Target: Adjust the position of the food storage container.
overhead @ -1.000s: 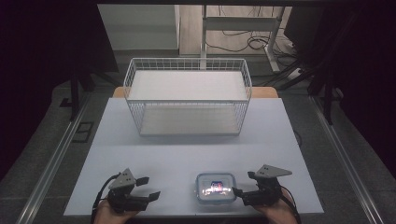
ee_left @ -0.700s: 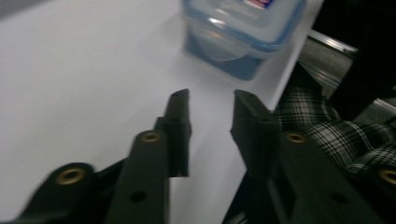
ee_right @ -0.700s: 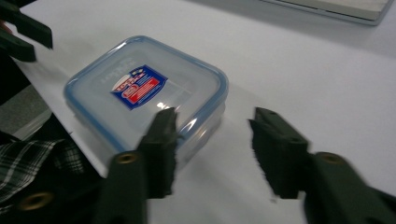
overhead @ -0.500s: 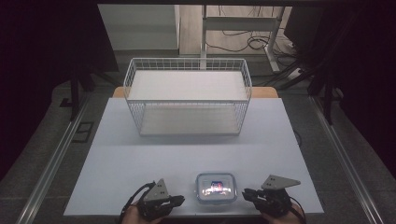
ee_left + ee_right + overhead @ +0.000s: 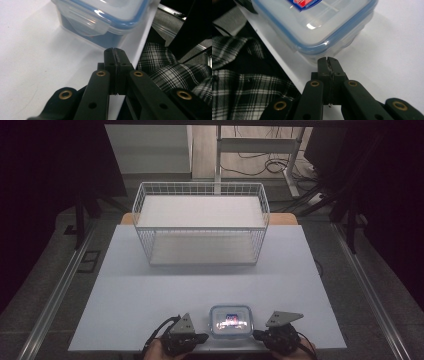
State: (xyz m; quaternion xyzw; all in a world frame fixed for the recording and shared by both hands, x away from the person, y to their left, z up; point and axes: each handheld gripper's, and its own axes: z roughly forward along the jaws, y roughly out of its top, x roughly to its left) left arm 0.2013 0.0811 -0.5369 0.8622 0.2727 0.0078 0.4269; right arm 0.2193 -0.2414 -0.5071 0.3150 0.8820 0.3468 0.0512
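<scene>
Both grippers, left gripper (image 5: 200, 338) and right gripper (image 5: 256, 335), are sitting beside the box (image 5: 231, 320) now, jaws pressed together, holding nothing, maybe getting ready to push it.

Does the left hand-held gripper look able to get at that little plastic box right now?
Probably yes. The left hand-held gripper sits right beside the plastic box with bare table between them and nothing in the way. Its jaws are shut with nothing between them, so they would likely have to open first to grab it.
</scene>
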